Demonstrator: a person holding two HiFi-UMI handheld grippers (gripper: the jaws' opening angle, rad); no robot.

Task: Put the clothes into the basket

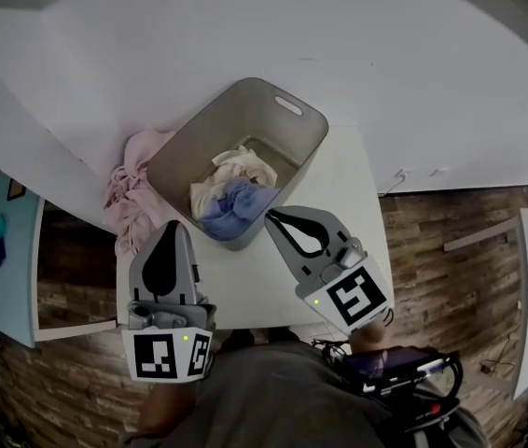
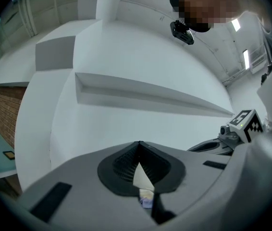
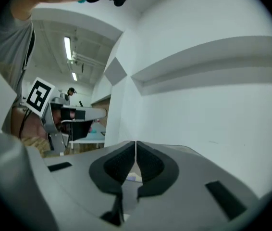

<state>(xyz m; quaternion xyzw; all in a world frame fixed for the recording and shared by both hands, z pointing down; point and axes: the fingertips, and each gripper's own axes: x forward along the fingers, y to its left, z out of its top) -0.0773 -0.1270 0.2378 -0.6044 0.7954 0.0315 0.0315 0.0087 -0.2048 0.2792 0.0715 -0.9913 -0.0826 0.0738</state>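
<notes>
At the left we see a pink garment heaped on the white table, against the basket's left wall. Our left gripper is held level over the table's near edge, pointing ahead, its fingers pressed together on nothing. The grey basket stands mid-table with cream clothes and a blue piece inside. Our right gripper angles in toward the basket's near corner, its fingers likewise closed and empty.
</notes>
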